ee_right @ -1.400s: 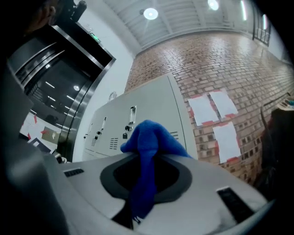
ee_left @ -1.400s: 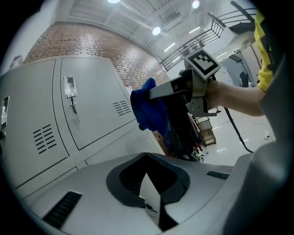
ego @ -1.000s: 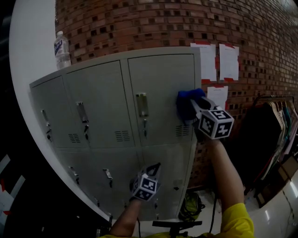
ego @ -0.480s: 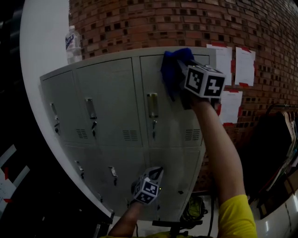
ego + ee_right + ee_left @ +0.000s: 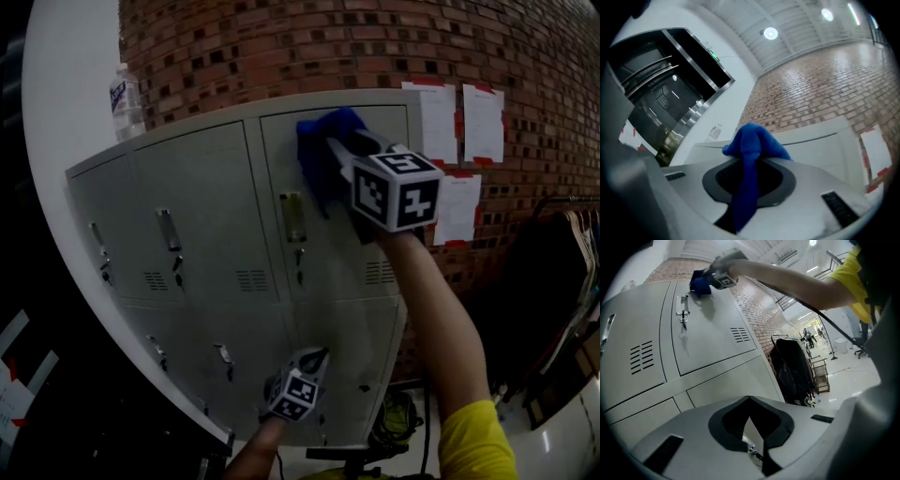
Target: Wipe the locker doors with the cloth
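— Where's the cloth?
— The blue cloth (image 5: 317, 155) lies against the upper right locker door (image 5: 337, 234), up in its top-left corner, just above the handle (image 5: 292, 217); the right gripper (image 5: 336, 150) has its jaws clamped on it.
— Room to move?
— Bare door face to the right and below, down to the vent (image 5: 379, 272); past the right edge, brick wall (image 5: 281, 47).
— And the left gripper (image 5: 312, 361)?
— Low by the bottom doors; jaws drawn together, empty.
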Tool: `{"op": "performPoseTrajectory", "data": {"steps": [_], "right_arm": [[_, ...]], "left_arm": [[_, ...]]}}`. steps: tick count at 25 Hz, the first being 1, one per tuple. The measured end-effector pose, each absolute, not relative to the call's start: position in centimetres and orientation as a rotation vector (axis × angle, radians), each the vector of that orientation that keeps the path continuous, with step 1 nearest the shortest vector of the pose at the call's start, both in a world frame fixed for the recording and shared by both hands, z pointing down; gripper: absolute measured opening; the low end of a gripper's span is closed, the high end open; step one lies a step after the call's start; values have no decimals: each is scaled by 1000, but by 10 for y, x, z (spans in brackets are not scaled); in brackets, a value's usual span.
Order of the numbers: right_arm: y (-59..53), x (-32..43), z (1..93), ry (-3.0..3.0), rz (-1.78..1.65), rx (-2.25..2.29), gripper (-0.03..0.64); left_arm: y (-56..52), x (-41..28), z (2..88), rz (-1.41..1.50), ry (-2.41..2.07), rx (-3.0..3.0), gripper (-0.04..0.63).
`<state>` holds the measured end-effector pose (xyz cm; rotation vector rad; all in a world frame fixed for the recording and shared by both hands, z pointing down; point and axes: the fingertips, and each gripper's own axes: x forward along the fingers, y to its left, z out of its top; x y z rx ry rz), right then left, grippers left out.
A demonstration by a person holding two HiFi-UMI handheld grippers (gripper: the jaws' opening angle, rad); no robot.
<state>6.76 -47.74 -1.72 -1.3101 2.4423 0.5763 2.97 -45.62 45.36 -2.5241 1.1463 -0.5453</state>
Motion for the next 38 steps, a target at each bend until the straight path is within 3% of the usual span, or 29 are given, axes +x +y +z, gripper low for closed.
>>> {"op": "performPoseTrajectory", "data": {"steps": [4, 7, 10, 16, 20, 26, 32, 35, 38], "right_arm": [[-476, 179, 12, 2295, 482, -1523, 66], [-495, 193, 22, 2316, 334, -1488, 66], [-504, 156, 28, 2405, 307, -1379, 66], [-518, 6, 43, 2623, 332, -1157, 66], [-519, -34, 41, 2651, 330, -1029, 67], [-493, 73, 53, 2526, 484, -1271, 67], [-501, 194, 98, 2388, 288, -1468, 67], [-507, 179, 105, 2395, 245, -1404, 67], [-511, 111, 109, 2510, 245, -1265, 67]], "left_arm": [[-461, 53, 456, -521, 1068, -2561, 3], [-460, 71, 458, -508, 1015, -2589, 3], [-455, 79, 460, -504, 977, -2599, 2], [-454, 62, 466, -533, 1049, -2590, 2], [-454, 58, 464, -552, 1064, -2573, 3], [-456, 66, 467, -516, 1050, -2603, 3], [-457, 84, 471, -504, 985, -2632, 3], [-456, 84, 471, -497, 989, -2634, 3], [-458, 74, 468, -500, 1020, -2616, 3]]}}
